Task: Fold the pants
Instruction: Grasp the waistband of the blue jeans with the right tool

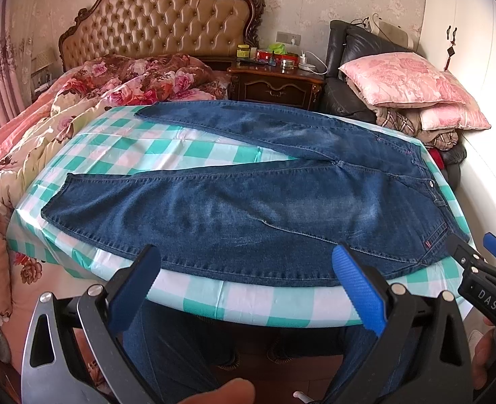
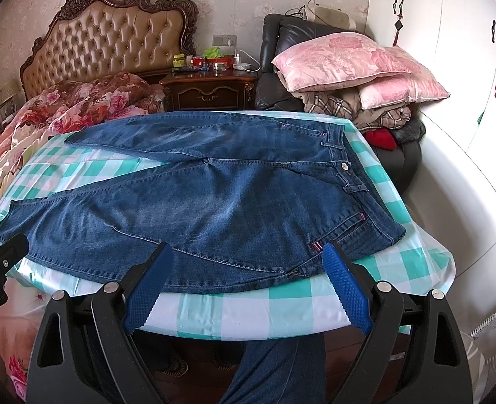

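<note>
A bedroom is framing the work: a table under a green-and-white checked cloth (image 1: 214, 155) is standing beside a bed with a tufted headboard (image 1: 160, 17).

The jeans (image 1: 234, 208) are lying flat and unfolded on that cloth, legs splayed in a V toward 9 o'clock in the left wrist view, waistband (image 2: 352, 171) sitting toward 3 o'clock. The near leg is running along the table's front edge, the far leg angling toward 11 o'clock.

The left gripper (image 1: 248, 276) is hovering at 6 o'clock just off the near leg's outer seam, jaws spread wide and pinching nothing. The right gripper (image 2: 248, 269) is hovering likewise near the pocket corner, also spread and empty.

The first fold is probably leg onto leg. To do it well, both tools should be biting the near seam at once, one by the hip, one further toward the cuff (image 1: 56, 198), lifting together and carrying the denim over so the seams are matching. Heavy denim is likely sagging between grips, so keeping them well apart should help.

A pink pillow (image 1: 403, 77) is resting at 2 o'clock.
</note>
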The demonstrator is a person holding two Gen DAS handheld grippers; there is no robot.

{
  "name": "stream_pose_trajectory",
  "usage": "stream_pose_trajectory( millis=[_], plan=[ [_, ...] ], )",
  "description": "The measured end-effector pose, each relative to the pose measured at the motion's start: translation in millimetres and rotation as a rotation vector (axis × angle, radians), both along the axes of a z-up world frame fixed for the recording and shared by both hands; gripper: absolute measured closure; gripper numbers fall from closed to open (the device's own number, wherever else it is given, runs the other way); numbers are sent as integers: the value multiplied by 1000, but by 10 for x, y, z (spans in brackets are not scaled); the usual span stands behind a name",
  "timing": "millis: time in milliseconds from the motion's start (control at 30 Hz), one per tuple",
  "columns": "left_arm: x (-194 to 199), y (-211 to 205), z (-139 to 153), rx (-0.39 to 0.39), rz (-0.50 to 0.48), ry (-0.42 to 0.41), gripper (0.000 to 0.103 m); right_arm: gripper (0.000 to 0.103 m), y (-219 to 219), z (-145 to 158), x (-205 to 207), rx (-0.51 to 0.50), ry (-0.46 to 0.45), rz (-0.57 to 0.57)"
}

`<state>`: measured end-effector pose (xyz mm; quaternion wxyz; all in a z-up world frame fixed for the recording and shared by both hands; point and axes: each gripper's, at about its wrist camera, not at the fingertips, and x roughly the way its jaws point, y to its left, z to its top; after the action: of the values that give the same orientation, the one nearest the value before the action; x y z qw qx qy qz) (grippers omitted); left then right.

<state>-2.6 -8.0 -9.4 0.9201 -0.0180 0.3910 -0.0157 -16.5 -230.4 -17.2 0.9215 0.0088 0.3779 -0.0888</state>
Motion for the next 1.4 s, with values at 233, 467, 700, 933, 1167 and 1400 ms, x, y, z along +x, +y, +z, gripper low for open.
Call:
stream_pose_trajectory(
  millis=[233,467,700,933,1167,1400],
  plan=[
    [167,58,-55,-73,-48,-16,1,17,-636,-33,464,102,14,-17],
    [493,335,-208,-122,-60,-7,1,15,-2147,-49,1966,172,75,-144],
    [799,634,-583,-210,-36,123,1,22,-3035,-617,3358,137,226,-181],
    [1080,821,-730,-178,18,166,1,26,-3235,-1057,4136,144,297,-161],
    [1308,978,-785,-158,58,196,1,77,-3230,-1304,4429,145,344,-94],
    [1906,1002,-700,-258,15,180,2,99,-2840,-812,4124,20,167,45]
  ],
)
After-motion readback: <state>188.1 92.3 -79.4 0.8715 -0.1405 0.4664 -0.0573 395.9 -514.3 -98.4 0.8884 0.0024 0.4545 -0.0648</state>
